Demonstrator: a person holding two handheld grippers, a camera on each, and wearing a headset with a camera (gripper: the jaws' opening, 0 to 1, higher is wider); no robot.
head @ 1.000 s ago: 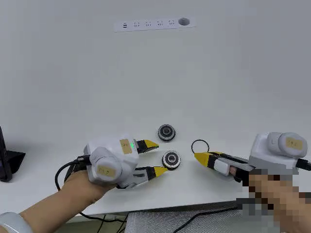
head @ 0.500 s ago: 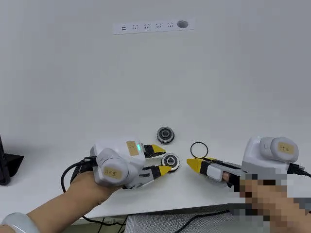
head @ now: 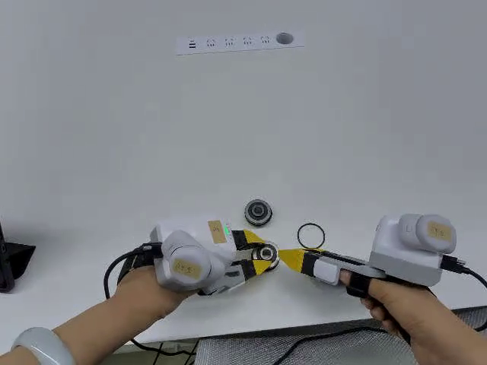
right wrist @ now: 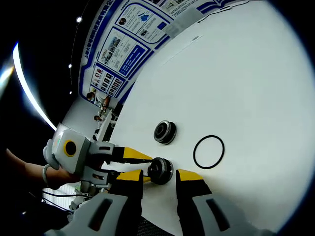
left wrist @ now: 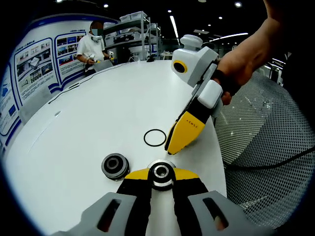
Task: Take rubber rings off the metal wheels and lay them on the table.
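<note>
My left gripper (head: 261, 257) is shut on a metal wheel (left wrist: 161, 174) with a black rubber ring on it, the wheel pinched between the yellow tips (left wrist: 135, 174). My right gripper (head: 289, 259) points at that wheel (right wrist: 160, 170) from the right, its jaws open a little and its tips just short of it. A second wheel (head: 259, 212) lies on the white table behind, its ring still on it. One loose black rubber ring (head: 310, 235) lies flat to the right of it. I cannot tell whether the held wheel is off the table.
A white power strip (head: 240, 41) lies at the far side of the table (head: 152, 137). A black stand (head: 9, 262) sits at the left edge. A black cable (head: 122, 266) trails behind my left hand. The table's front edge runs just under both hands.
My left gripper has moved right and shut on the nearer wheel. The right gripper has slid left, from beside the loose ring up to that wheel.
</note>
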